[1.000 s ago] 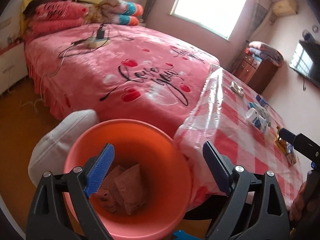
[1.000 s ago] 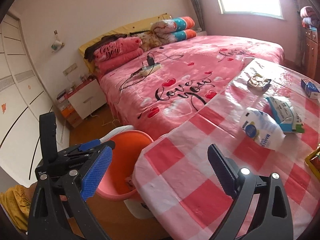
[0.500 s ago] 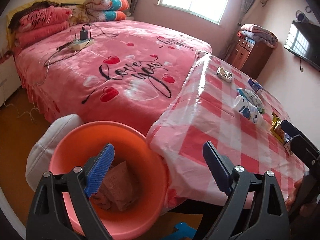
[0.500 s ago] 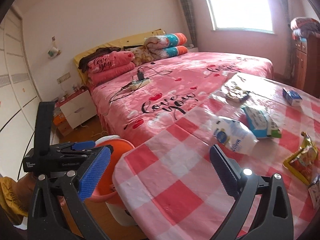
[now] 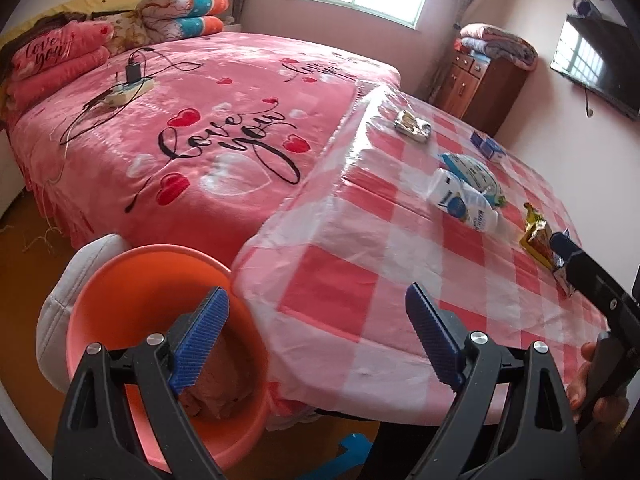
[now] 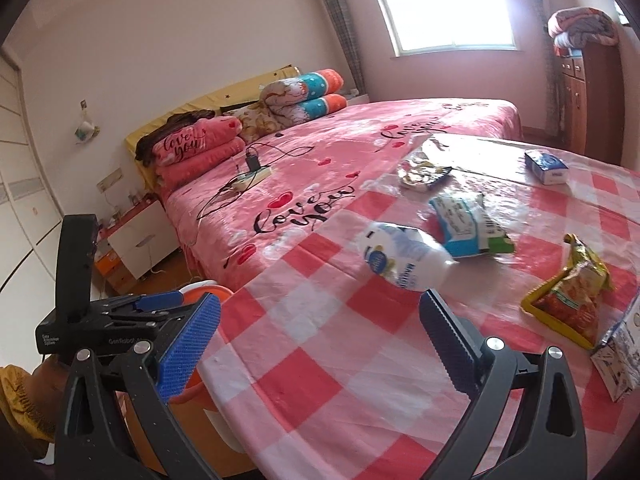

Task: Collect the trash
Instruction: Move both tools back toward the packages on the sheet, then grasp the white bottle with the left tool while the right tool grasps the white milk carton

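An orange bucket (image 5: 132, 280) stands on the floor at the table's near left corner, with crumpled brown trash (image 5: 224, 396) inside. On the pink checked table (image 6: 320, 360) lie a white pouch (image 6: 404, 260), a blue-green packet (image 6: 468, 224), a yellow-red snack bag (image 6: 572, 300), a silver wrapper (image 6: 420, 168), a small blue box (image 6: 546, 166) and a white carton (image 6: 620, 356). My left gripper (image 5: 316, 340) is open and empty over the bucket and table edge. My right gripper (image 6: 320, 340) is open and empty, low over the table's near side.
A bed with a pink blanket (image 5: 224, 120) runs along the table's far side, with a power strip and cables (image 5: 128, 88) on it. A white cushion (image 5: 68, 280) sits behind the bucket. A wooden dresser (image 5: 488, 80) stands at the back.
Both grippers have swung right, away from the bucket and toward the table. More of the table and its trash is in view. Both stay open.
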The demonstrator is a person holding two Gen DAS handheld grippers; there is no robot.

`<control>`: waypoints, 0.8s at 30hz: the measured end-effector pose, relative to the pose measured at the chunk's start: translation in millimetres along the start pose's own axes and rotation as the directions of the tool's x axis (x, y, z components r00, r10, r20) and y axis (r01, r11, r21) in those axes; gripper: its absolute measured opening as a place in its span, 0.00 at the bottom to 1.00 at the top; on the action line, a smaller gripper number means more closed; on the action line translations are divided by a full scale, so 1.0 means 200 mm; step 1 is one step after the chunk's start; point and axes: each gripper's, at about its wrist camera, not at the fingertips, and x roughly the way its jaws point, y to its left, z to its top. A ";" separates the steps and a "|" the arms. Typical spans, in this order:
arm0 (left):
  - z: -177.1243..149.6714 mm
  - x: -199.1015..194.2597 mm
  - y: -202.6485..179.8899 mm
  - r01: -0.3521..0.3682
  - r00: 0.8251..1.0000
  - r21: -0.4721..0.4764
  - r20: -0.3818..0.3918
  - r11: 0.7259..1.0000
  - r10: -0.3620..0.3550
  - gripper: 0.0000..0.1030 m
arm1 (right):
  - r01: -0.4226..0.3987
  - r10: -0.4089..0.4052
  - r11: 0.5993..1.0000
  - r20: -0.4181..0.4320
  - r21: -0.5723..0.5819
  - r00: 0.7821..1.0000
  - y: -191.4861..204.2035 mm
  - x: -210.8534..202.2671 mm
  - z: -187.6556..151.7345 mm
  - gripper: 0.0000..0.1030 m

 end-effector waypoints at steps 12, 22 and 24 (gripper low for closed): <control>0.01 0.01 -0.26 0.032 0.999 0.102 -0.027 0.994 -0.030 0.88 | 0.034 -0.036 0.996 0.021 0.087 0.999 -0.21 -0.11 0.00 0.95; 0.03 0.05 -0.45 0.085 0.995 0.127 -0.063 0.988 -0.078 0.88 | 0.134 -0.150 0.968 0.058 0.212 0.987 -0.45 -0.26 -0.01 0.95; 0.04 0.06 -0.49 0.109 0.992 0.113 -0.071 0.988 -0.102 0.88 | 0.164 -0.190 0.954 0.082 0.252 0.978 -0.51 -0.31 0.00 0.95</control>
